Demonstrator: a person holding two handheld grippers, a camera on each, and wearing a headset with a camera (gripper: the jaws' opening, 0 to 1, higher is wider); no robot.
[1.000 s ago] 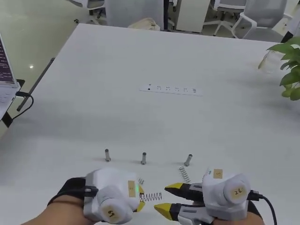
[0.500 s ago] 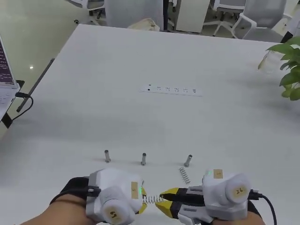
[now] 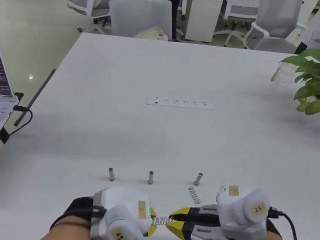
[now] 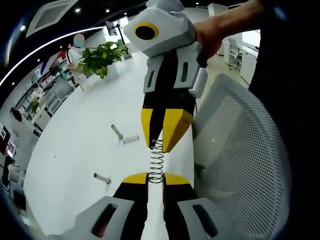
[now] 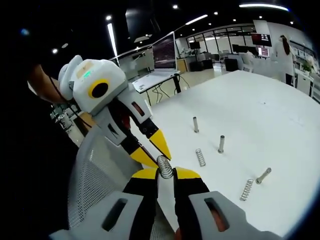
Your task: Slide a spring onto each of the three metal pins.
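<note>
Three short metal pins (image 3: pixel 111 174) (image 3: pixel 150 177) (image 3: pixel 198 179) stand in a row on the white table (image 3: pixel 165 135). Just in front of them, a small spring (image 3: pixel 161 220) is held level between both grippers. My left gripper (image 3: pixel 151 220) is shut on its left end and my right gripper (image 3: pixel 172 221) is shut on its right end. In the left gripper view the spring (image 4: pixel 156 160) runs from my own jaws up to the right gripper (image 4: pixel 157 142). A loose spring (image 3: pixel 193 194) lies near the right pin. In the right gripper view a second loose spring (image 5: pixel 200 157) lies by the pins.
A white power strip (image 3: pixel 180 103) lies in the middle of the table. A potted plant (image 3: pixel 305 80) stands at the far right edge. At the left edge are a laptop (image 3: pixel 4 95) and a cable (image 3: pixel 22 117). A mesh chair (image 4: pixel 240 150) is close behind the grippers.
The right gripper, open a second ago, has moved left and shut on the free end of the spring held by the left gripper. The head camera tilted slightly.
</note>
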